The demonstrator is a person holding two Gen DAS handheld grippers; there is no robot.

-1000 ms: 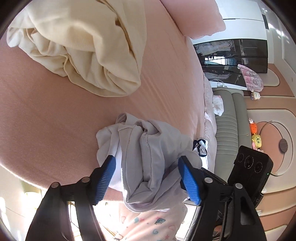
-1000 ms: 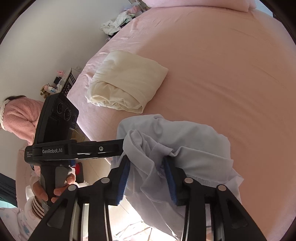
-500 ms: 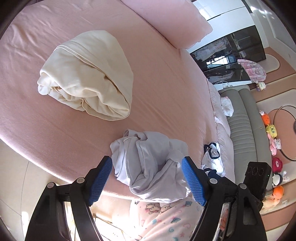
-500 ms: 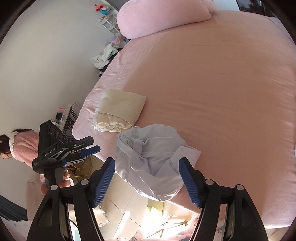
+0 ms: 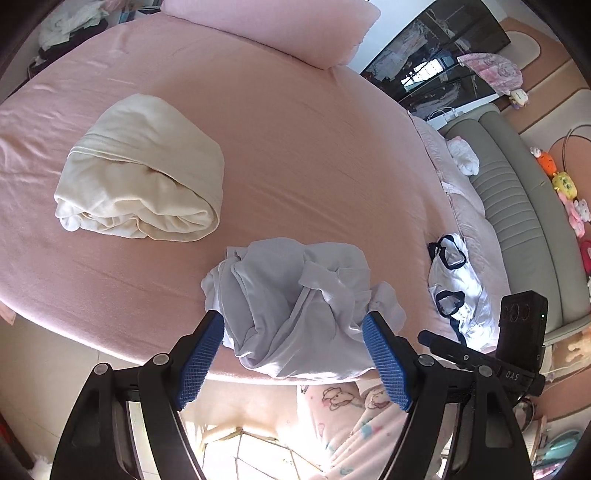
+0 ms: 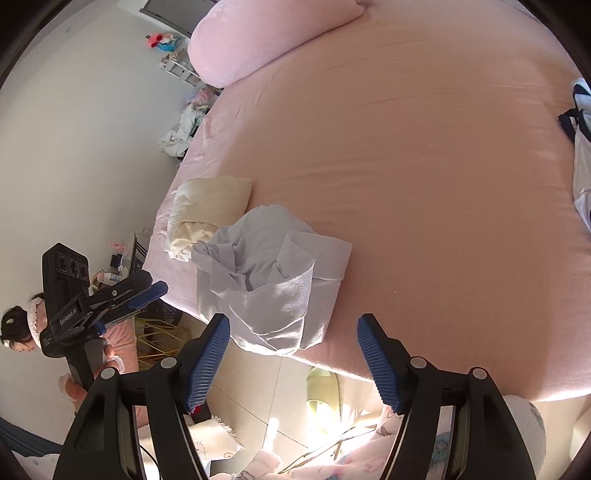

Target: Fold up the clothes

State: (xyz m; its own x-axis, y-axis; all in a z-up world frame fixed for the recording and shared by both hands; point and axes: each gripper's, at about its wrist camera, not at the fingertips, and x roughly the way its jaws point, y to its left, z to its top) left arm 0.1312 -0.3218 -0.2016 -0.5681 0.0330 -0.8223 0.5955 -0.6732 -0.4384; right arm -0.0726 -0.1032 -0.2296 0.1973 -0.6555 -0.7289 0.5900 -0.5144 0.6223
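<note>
Crumpled pale-grey garment (image 5: 295, 299), soft pink bedsheet (image 5: 295, 147)

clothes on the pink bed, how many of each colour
cream folded garment: 1
pale lavender-grey crumpled garment: 1
white garment with navy trim: 1
total: 3 on the pink bed sheet; the pile beyond the bed's far corner is not counted

A pink bed (image 5: 295, 122) is carrying four things — a crumpled pale-grey garment (image 5: 295, 299), a rolled cream bundle (image 5: 144, 188), a navy-trimmed white garment (image 5: 458, 288) and a pink pillow (image 5: 280, 26).
</note>
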